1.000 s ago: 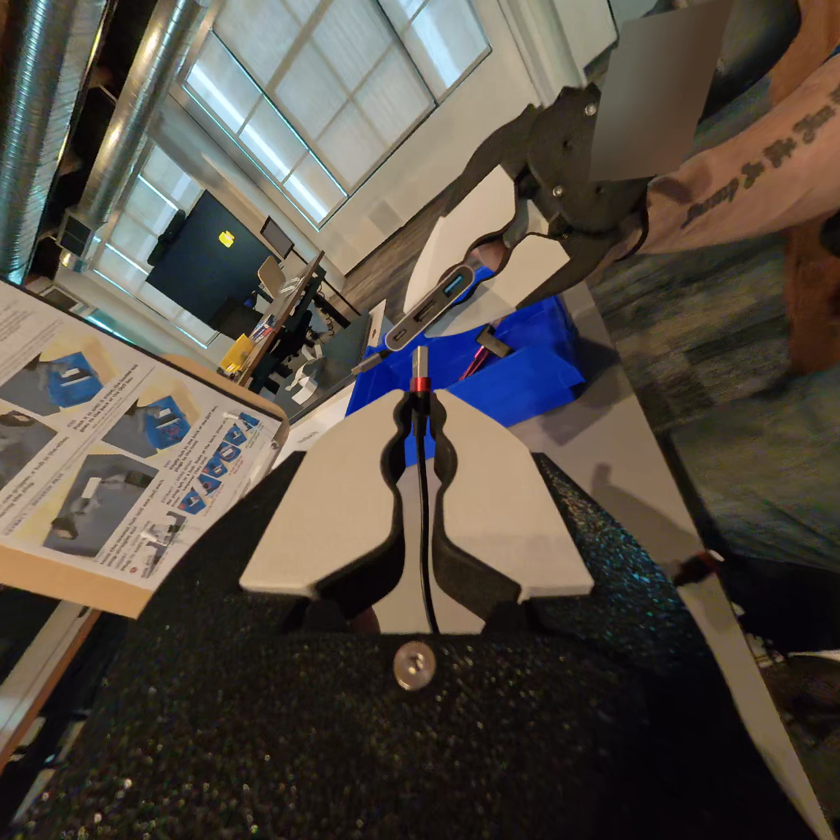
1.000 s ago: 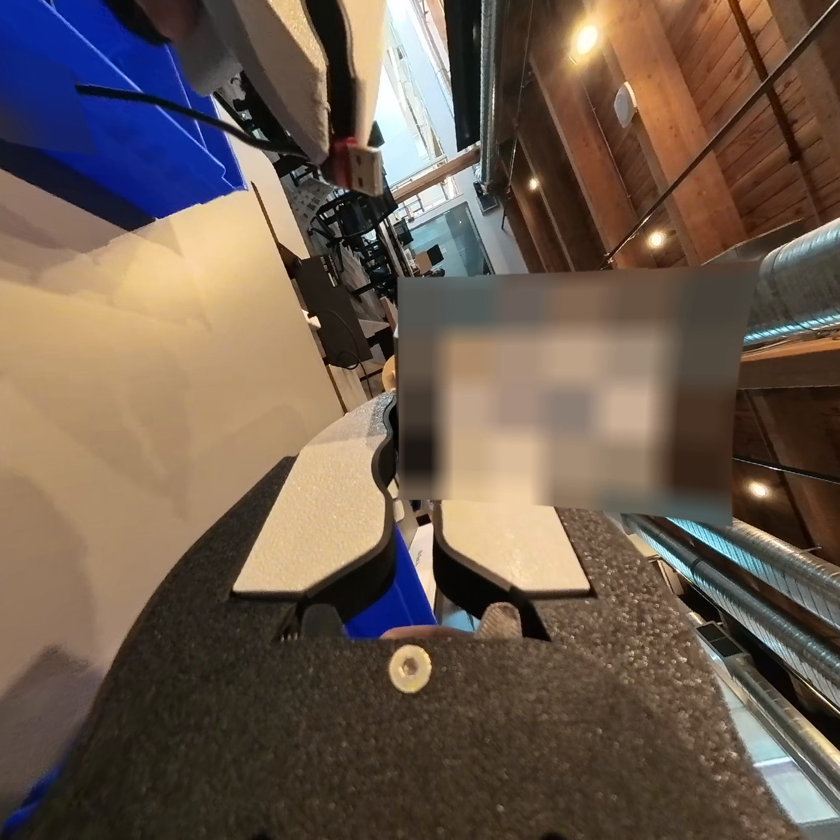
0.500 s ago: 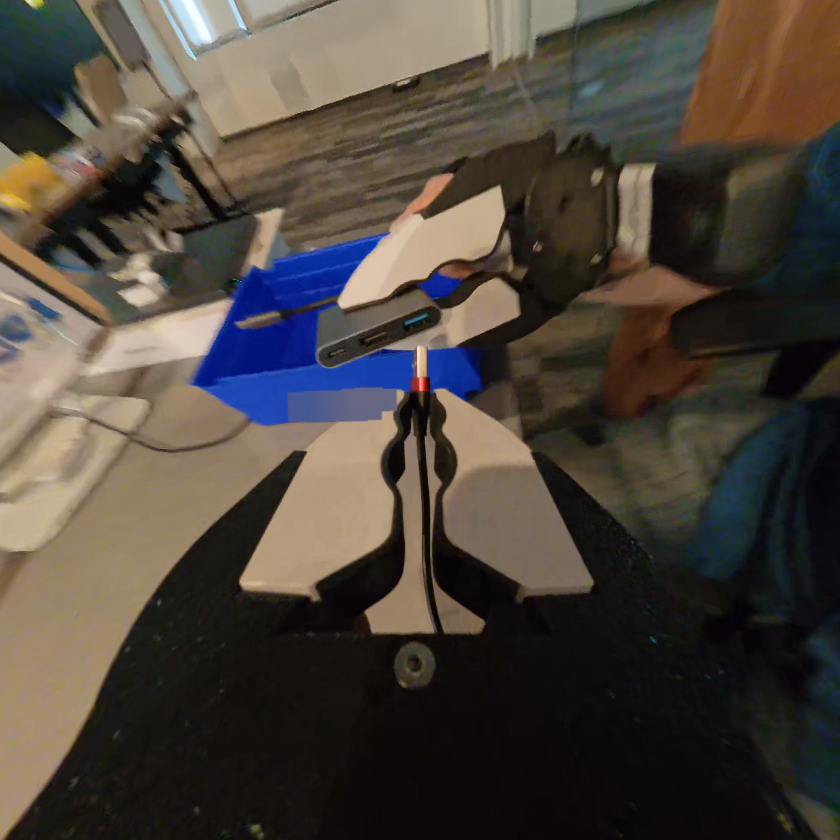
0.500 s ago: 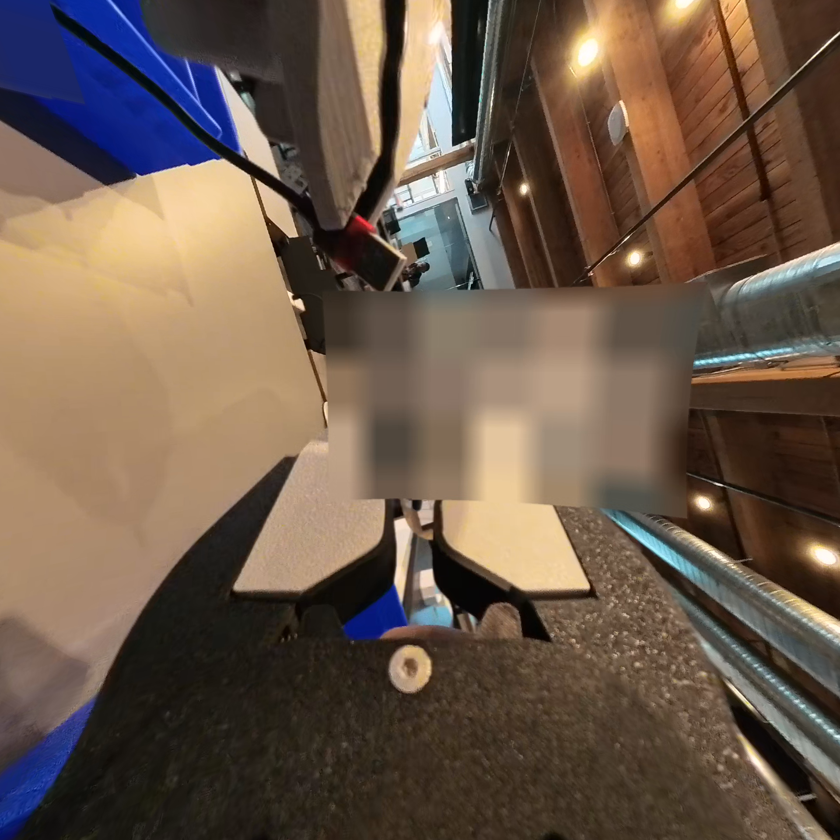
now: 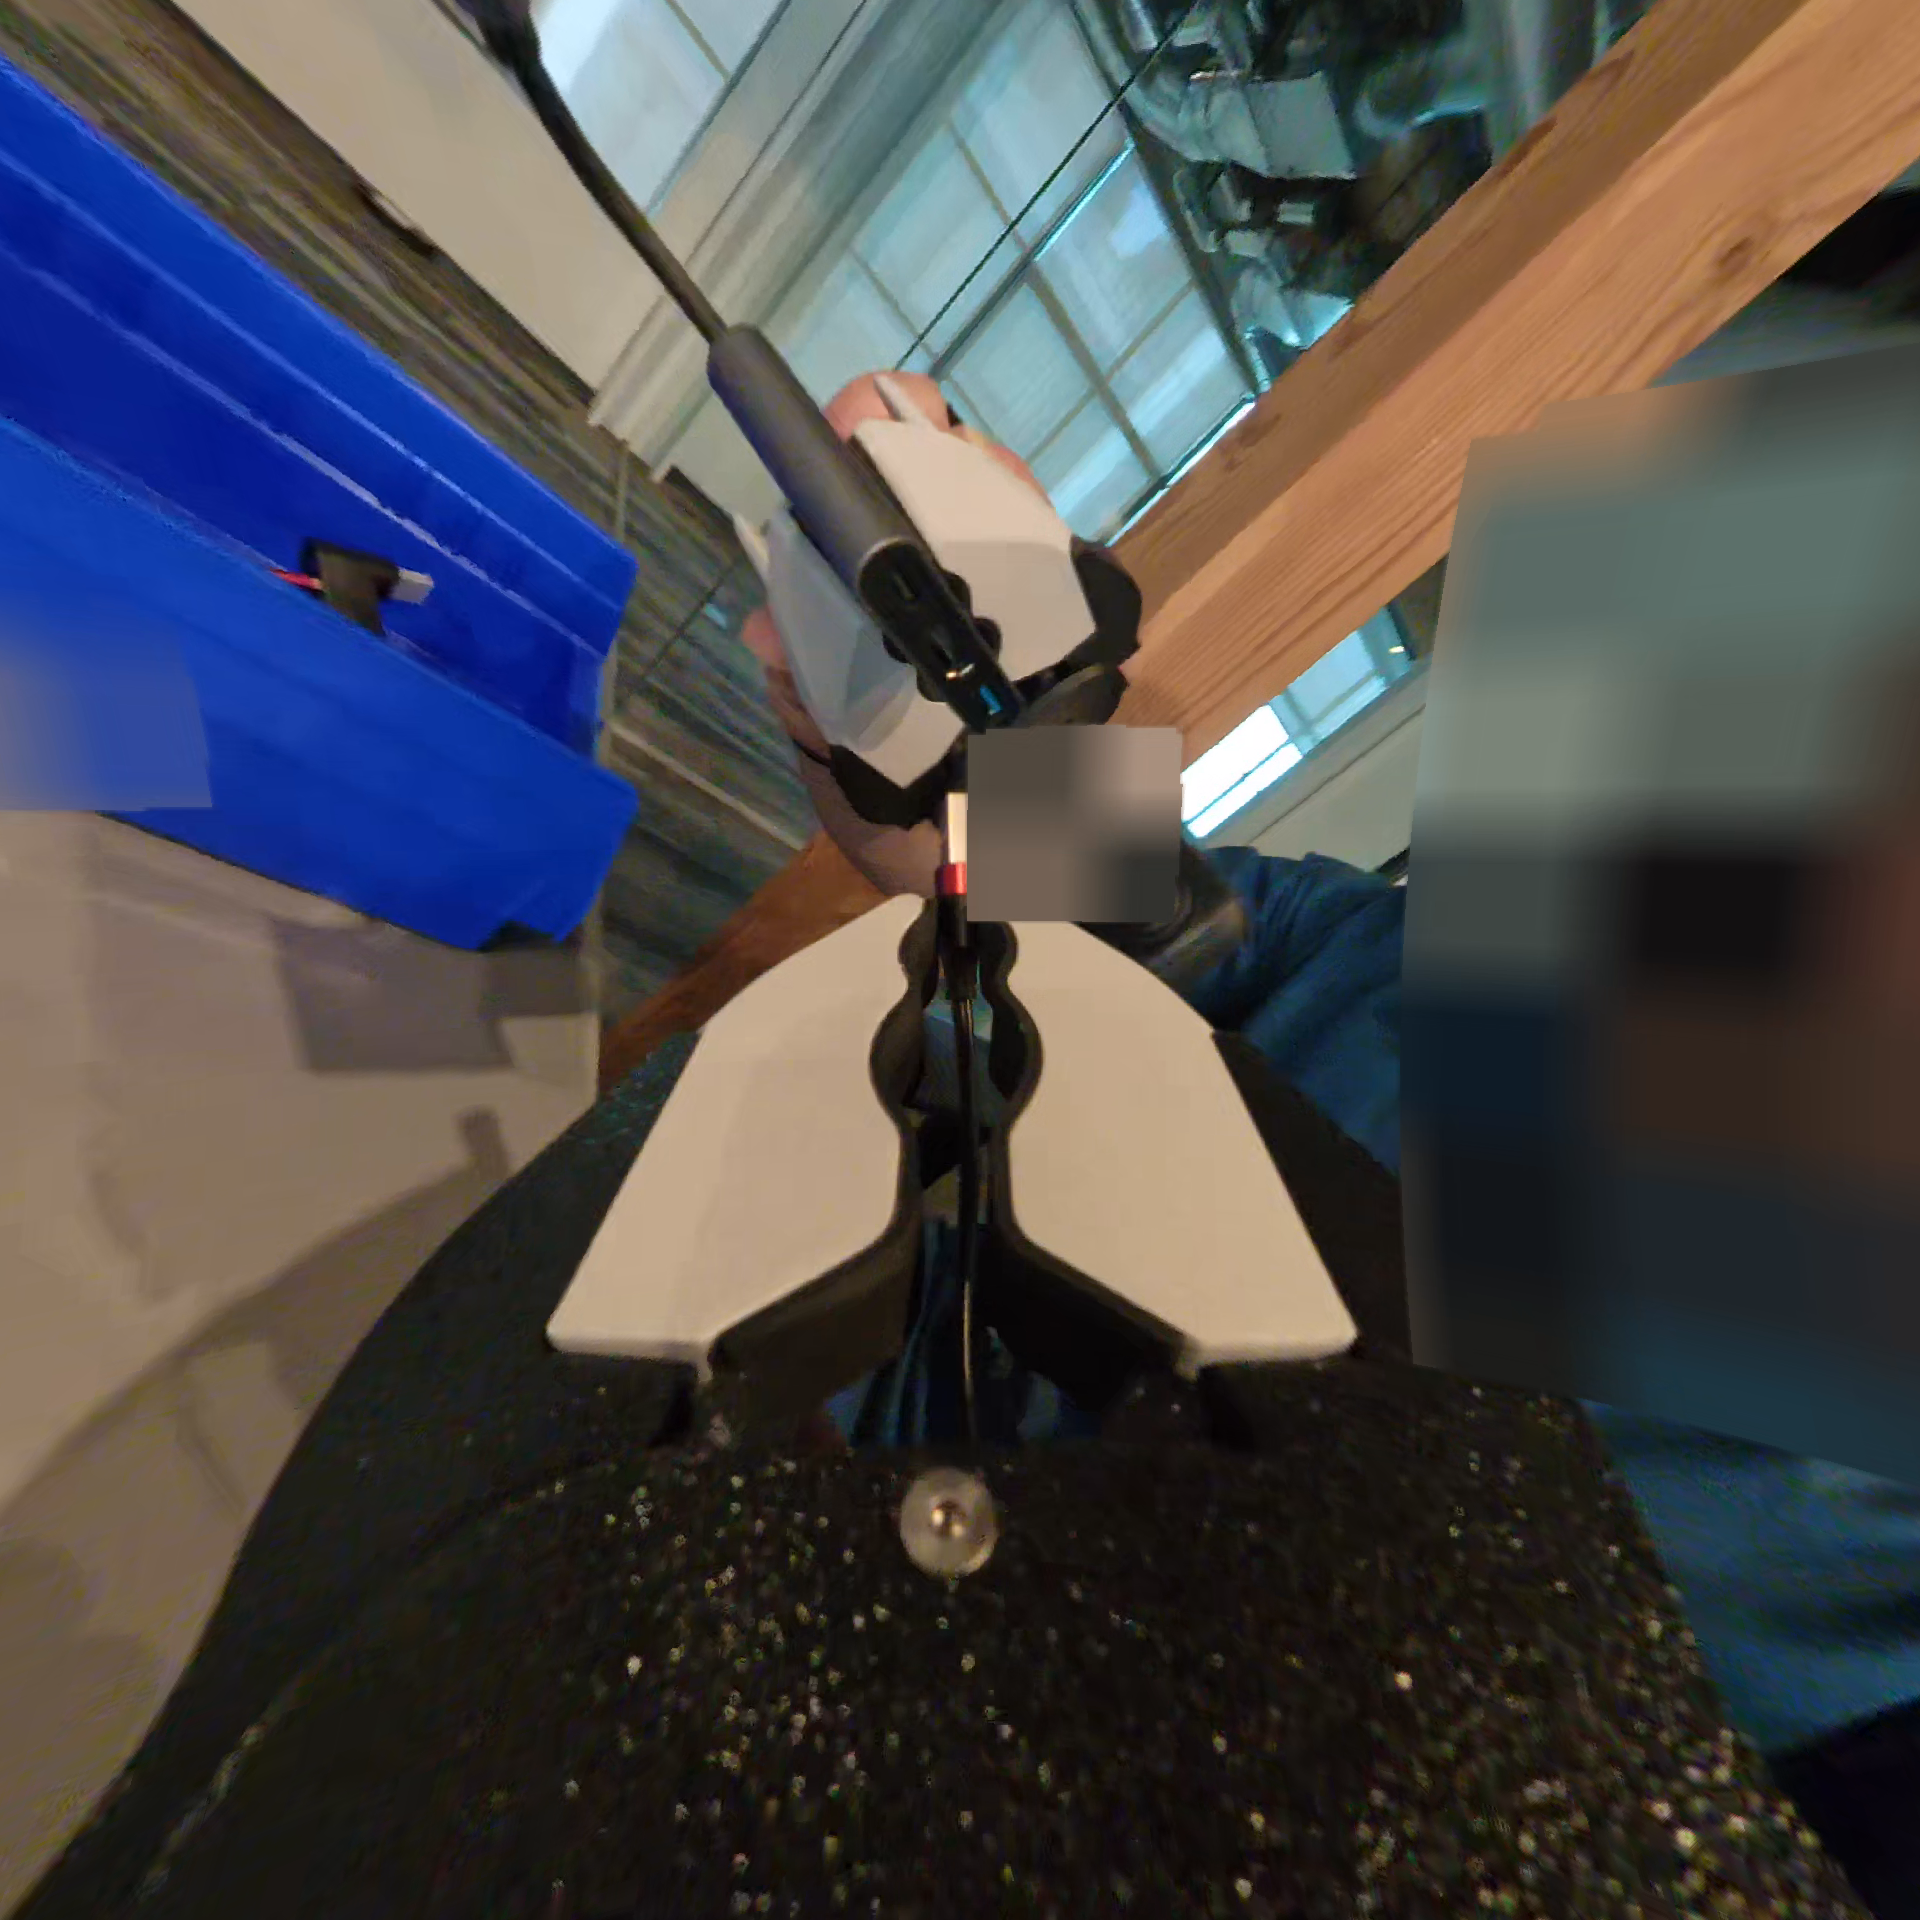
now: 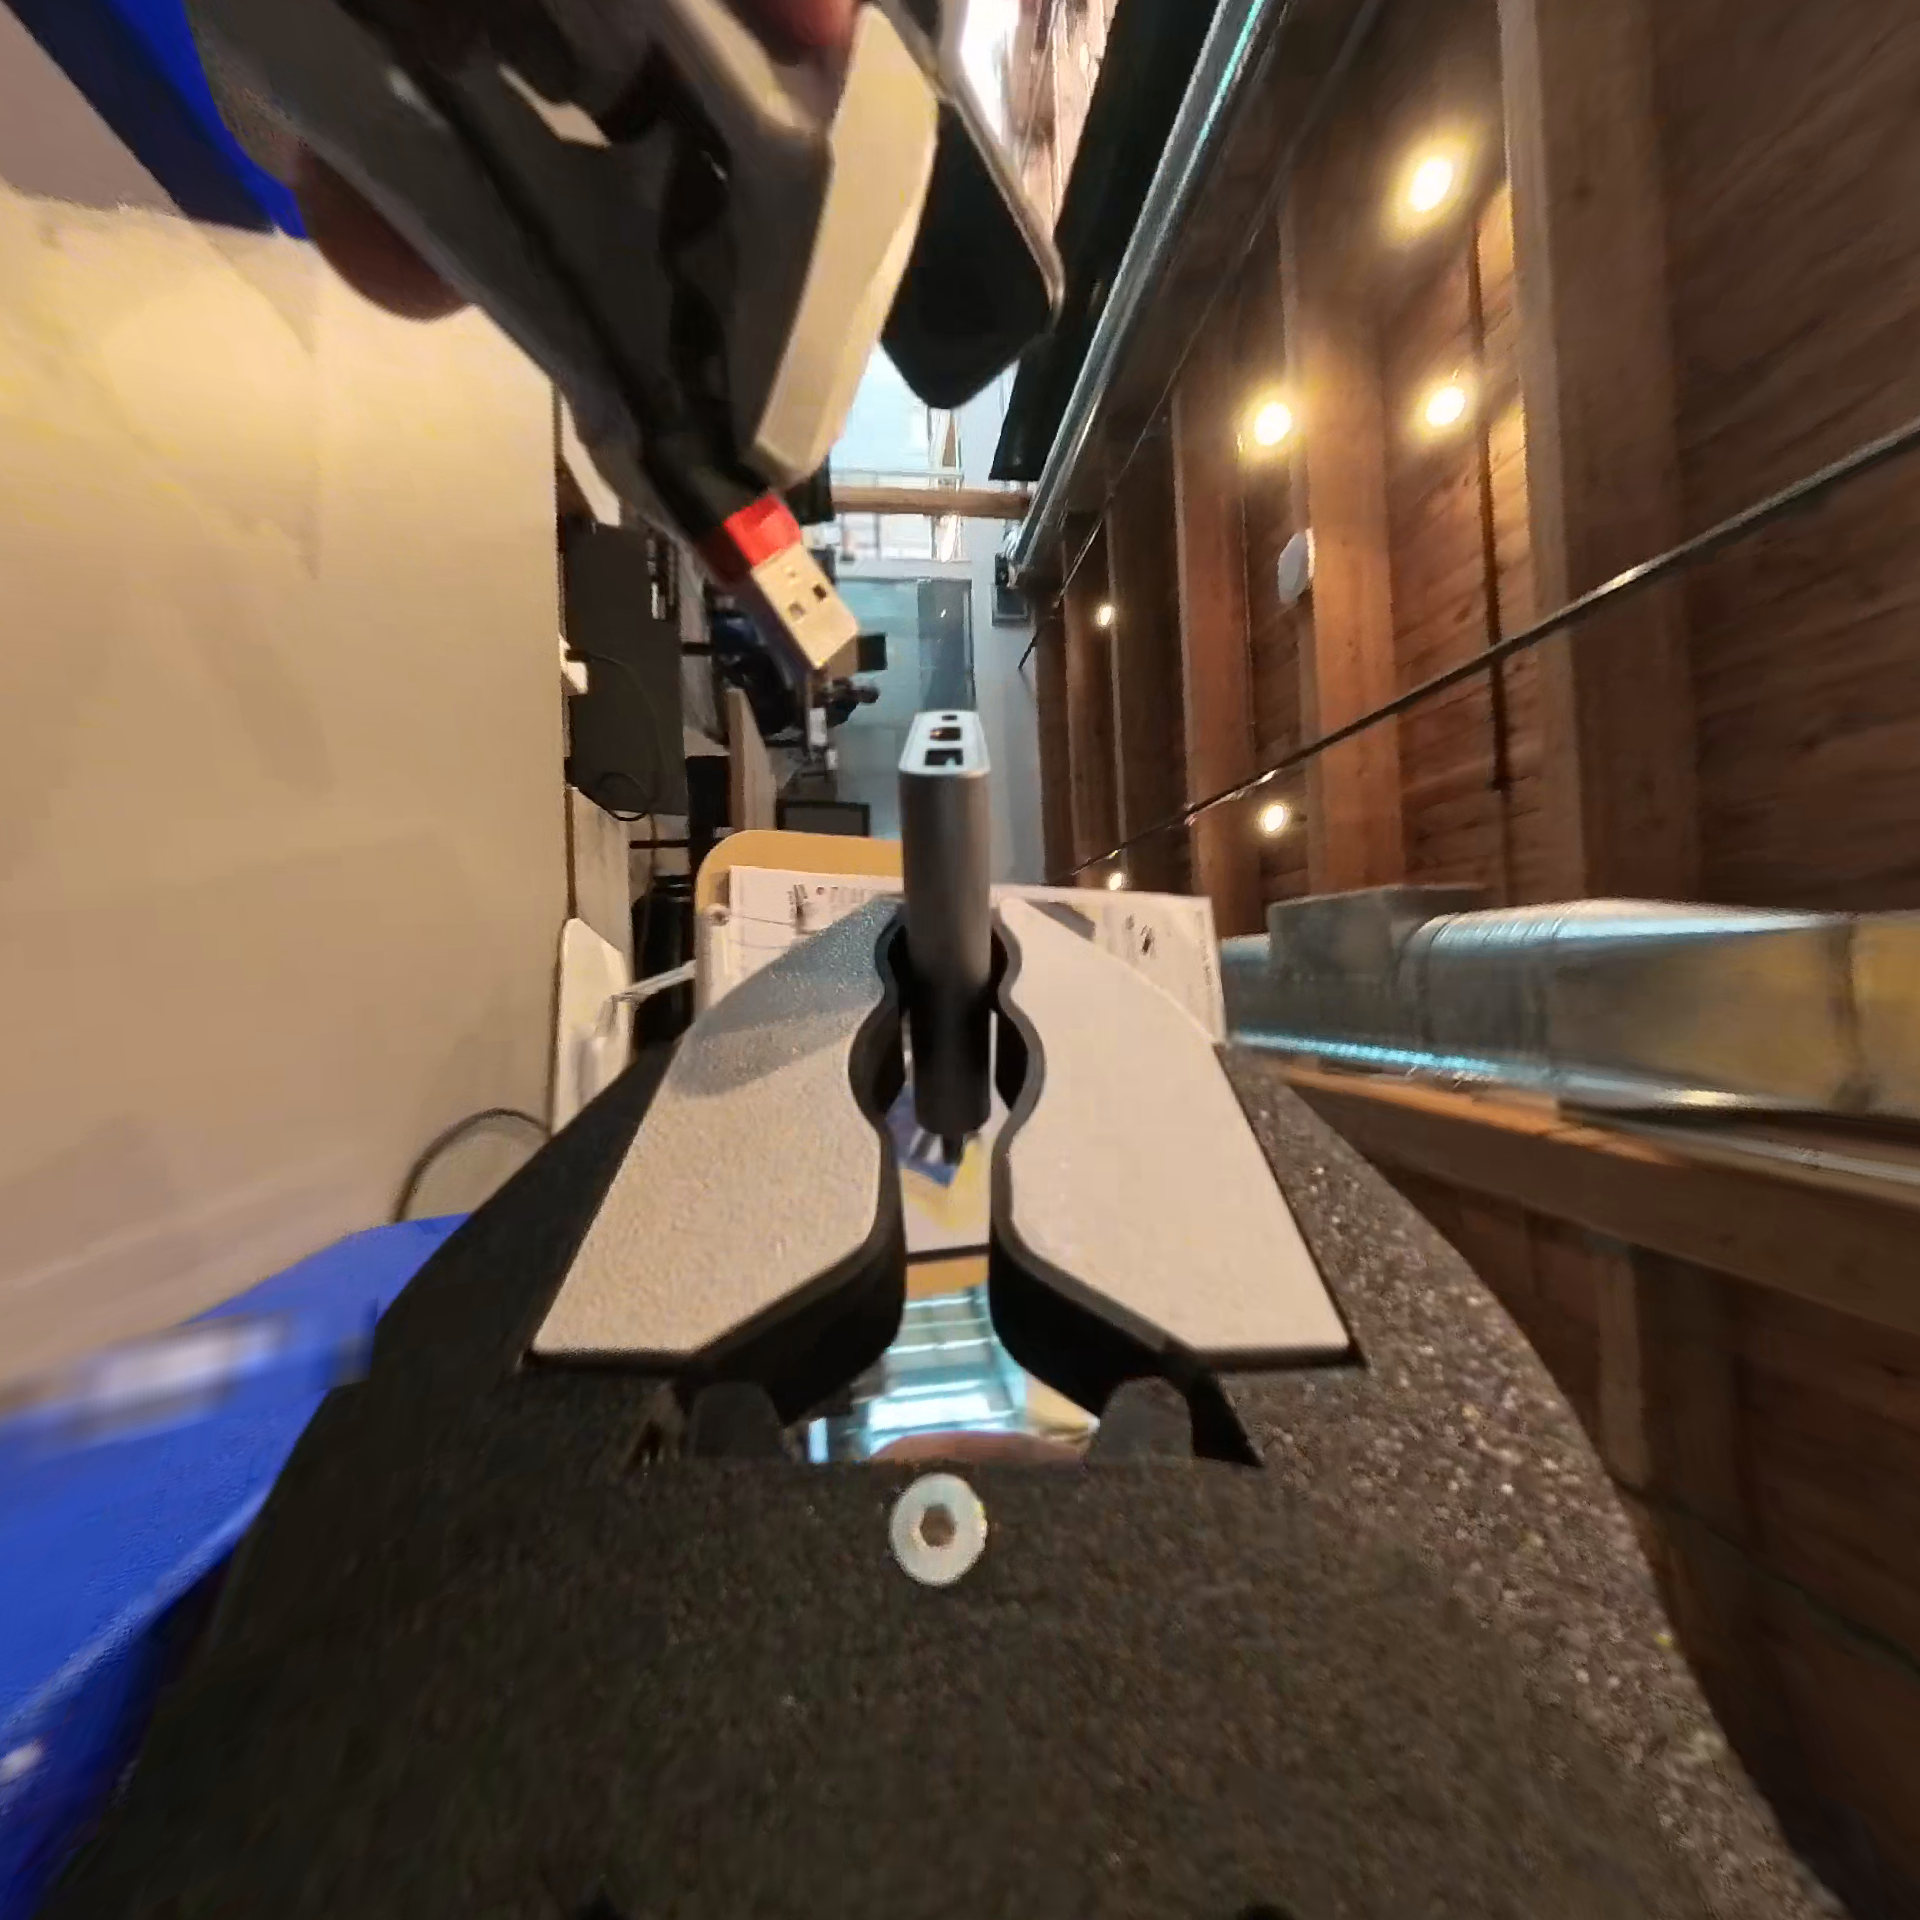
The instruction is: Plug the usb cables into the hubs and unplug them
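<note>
The left gripper has its fingers closed on a black usb cable, the silver plug pointing forward. The right gripper clamps a grey hub lengthwise. The hub's port face lies just ahead of the plug, angled across it, not yet touching. A blue bin sits left on the worktop.

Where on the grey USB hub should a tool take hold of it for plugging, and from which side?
Grip the grey USB hub across its two broad flat faces, on the half towards its cable end, coming from behind that end. The right tool holds it so, leaving the port edge bare and jutting towards the USB plug in the left tool.
</note>
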Demonstrator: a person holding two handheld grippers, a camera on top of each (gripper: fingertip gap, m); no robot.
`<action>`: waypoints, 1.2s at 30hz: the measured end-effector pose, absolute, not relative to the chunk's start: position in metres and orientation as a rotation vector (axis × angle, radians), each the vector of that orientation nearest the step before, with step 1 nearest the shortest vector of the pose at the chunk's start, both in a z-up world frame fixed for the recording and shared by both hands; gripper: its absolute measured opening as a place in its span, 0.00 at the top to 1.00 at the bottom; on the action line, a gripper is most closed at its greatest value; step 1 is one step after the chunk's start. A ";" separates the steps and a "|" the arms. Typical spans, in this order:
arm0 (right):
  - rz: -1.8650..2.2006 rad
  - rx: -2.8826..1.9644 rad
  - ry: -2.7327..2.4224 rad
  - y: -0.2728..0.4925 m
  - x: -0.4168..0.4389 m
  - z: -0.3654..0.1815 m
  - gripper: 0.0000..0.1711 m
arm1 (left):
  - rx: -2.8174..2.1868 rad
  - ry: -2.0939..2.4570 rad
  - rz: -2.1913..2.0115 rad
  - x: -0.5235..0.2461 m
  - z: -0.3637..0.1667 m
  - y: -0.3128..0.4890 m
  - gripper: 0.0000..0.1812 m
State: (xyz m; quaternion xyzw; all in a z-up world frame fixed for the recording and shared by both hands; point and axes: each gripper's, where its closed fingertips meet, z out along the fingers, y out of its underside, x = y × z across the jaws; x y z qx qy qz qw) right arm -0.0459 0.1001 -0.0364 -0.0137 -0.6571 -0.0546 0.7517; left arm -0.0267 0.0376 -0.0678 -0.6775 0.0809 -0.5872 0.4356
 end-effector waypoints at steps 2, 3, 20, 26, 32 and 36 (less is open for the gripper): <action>-0.160 0.071 -1.415 0.095 -0.044 -0.034 0.94 | -1.662 0.191 -1.521 -0.025 -0.066 0.035 0.97; -0.180 0.114 -1.404 0.093 -0.044 -0.033 0.94 | -1.655 0.187 -1.543 -0.024 -0.065 0.034 0.97; -0.267 0.366 -1.359 0.074 -0.049 -0.025 0.94 | -1.524 0.150 -1.644 -0.018 -0.056 0.031 0.97; -0.281 0.411 -1.344 0.069 -0.049 -0.024 0.94 | -1.530 0.144 -1.653 -0.018 -0.058 0.028 0.97; -0.320 0.480 -1.339 0.066 -0.049 -0.027 0.94 | -1.537 0.124 -1.659 -0.018 -0.061 0.026 0.97; -0.332 0.494 -1.338 0.066 -0.049 -0.028 0.94 | -1.516 0.090 -1.662 -0.021 -0.062 0.028 0.97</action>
